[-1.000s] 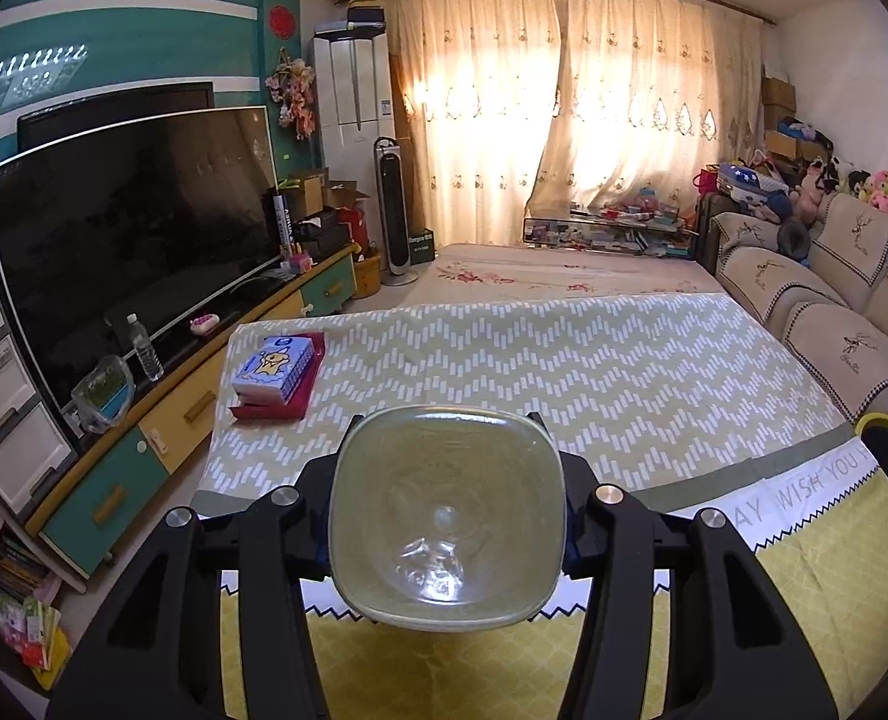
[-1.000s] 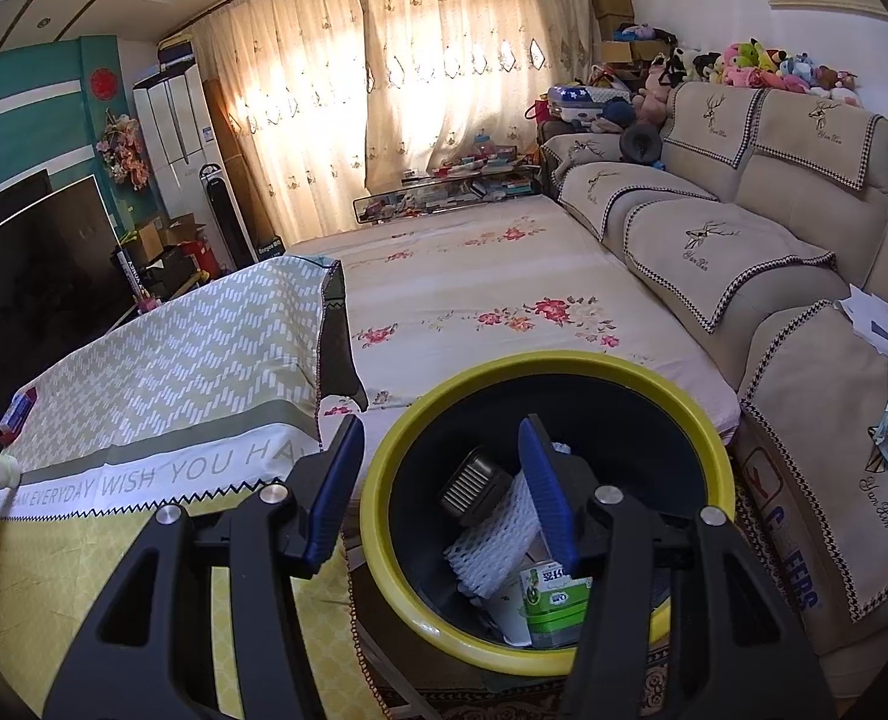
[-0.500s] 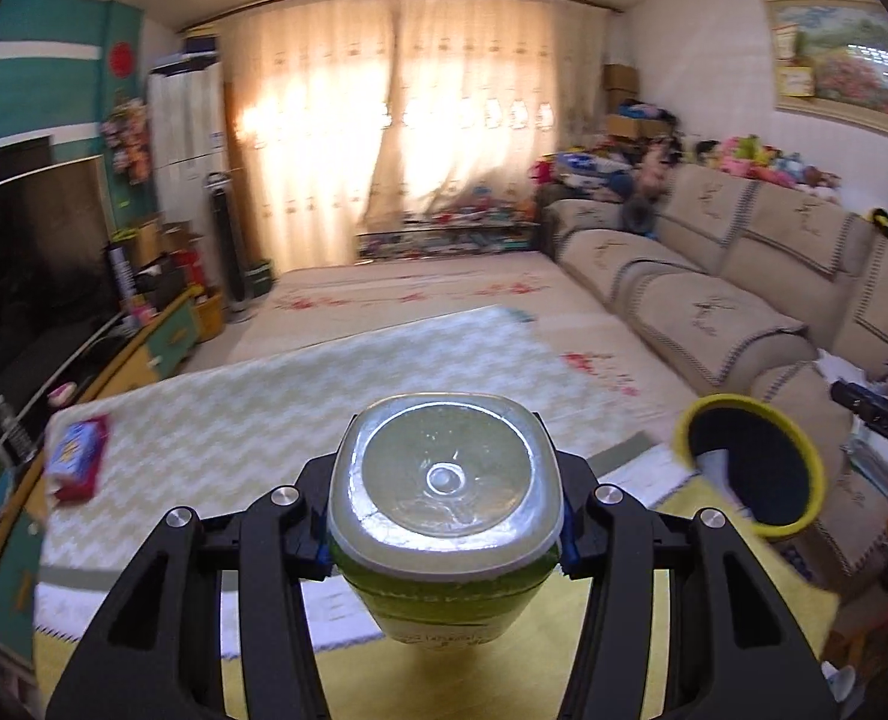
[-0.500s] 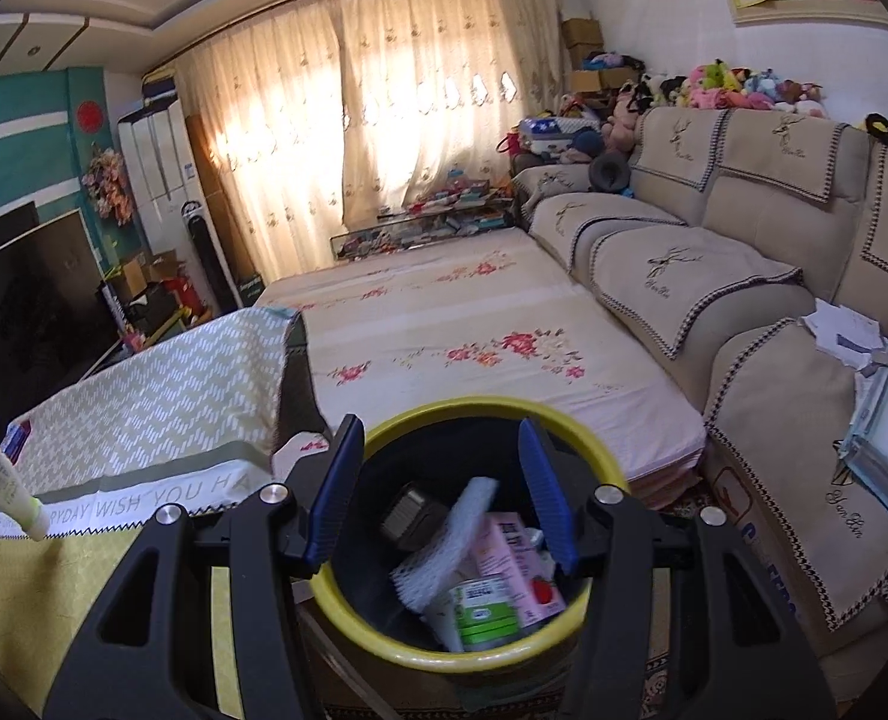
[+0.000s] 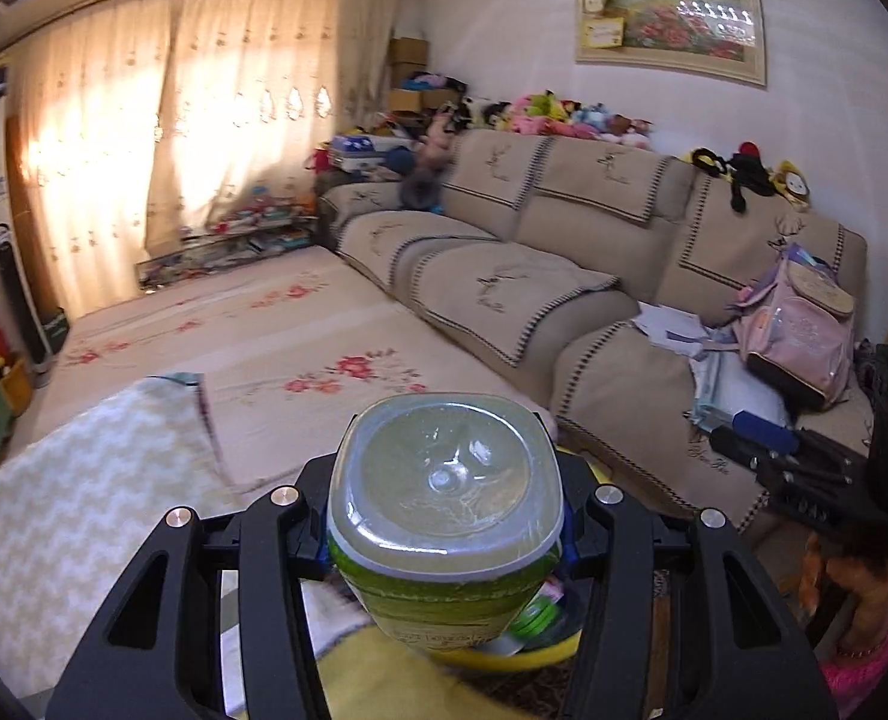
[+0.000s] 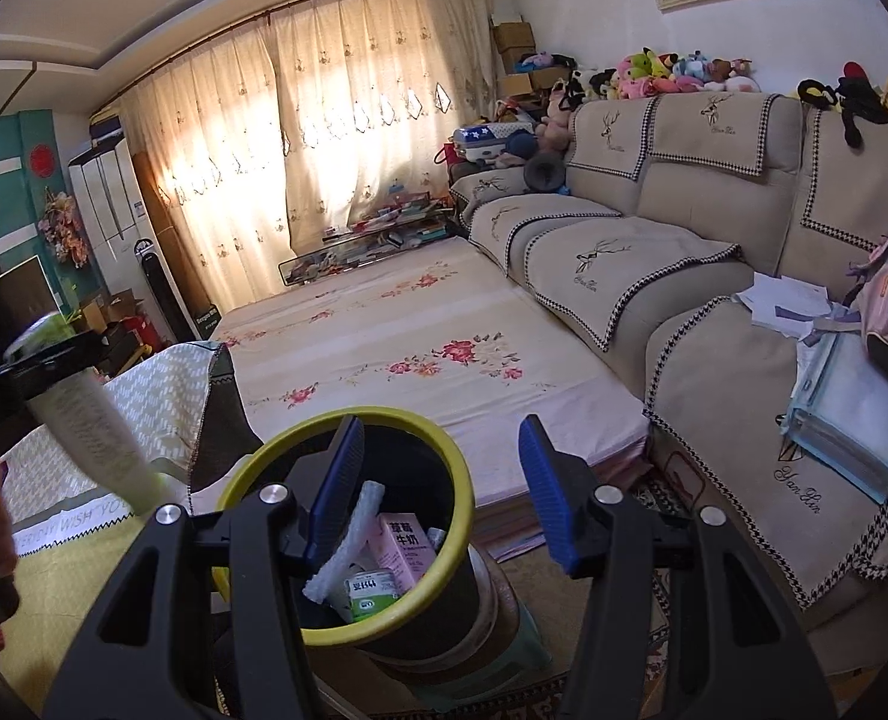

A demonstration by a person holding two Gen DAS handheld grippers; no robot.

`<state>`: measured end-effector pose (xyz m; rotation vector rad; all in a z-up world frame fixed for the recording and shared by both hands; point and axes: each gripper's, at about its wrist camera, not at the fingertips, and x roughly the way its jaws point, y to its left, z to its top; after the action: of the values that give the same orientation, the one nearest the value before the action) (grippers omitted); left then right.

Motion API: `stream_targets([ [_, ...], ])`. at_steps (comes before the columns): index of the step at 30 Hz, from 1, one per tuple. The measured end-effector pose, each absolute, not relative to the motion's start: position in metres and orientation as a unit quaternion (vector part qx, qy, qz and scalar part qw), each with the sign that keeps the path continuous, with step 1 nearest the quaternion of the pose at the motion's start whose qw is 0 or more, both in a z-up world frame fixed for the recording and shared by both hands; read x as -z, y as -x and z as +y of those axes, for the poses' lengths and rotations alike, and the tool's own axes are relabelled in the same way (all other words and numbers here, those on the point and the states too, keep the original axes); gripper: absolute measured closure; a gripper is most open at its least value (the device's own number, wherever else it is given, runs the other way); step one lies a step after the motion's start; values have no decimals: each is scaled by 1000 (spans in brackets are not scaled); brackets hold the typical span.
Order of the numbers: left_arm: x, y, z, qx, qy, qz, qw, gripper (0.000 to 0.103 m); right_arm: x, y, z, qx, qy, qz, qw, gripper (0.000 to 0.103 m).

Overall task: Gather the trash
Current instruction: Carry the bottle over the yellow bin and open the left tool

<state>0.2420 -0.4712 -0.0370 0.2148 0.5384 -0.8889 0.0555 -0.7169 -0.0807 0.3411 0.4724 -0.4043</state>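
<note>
My left gripper (image 5: pixel 444 516) is shut on a clear plastic bottle with a green label (image 5: pixel 444 504), its base facing the camera. Below and behind it shows part of the yellow-rimmed black trash bin (image 5: pixel 504 657). In the right wrist view the same bottle (image 6: pixel 90 426) hangs at the left, just left of the bin (image 6: pixel 444 456), which holds a pink carton (image 6: pixel 405 546), a green-and-white carton (image 6: pixel 369 588) and a white foam strip (image 6: pixel 342 546). My right gripper (image 6: pixel 444 498) is open and empty, its blue pads over the bin's mouth.
A beige sofa (image 6: pixel 654 252) runs along the right with papers and a pink backpack (image 5: pixel 804 324) on it. A floral-covered platform (image 6: pixel 396 336) lies ahead. A chevron-cloth table (image 5: pixel 72 492) sits left. The bin stands on a stool (image 6: pixel 504 654).
My left gripper swung right with the bottle, from facing the TV side to over the bin by the sofa. The right gripper opened wider and shifted slightly over the bin.
</note>
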Motion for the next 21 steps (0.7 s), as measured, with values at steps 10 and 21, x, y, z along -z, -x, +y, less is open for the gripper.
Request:
stream_targets([
  [10, 68, -249, -500, 397, -104, 268, 871, 16, 79, -52, -713, 184, -172, 230, 940, 47],
  [21, 28, -177, -286, 257, -58, 260, 929, 5, 54, -51, -634, 117, -127, 232, 957, 27],
])
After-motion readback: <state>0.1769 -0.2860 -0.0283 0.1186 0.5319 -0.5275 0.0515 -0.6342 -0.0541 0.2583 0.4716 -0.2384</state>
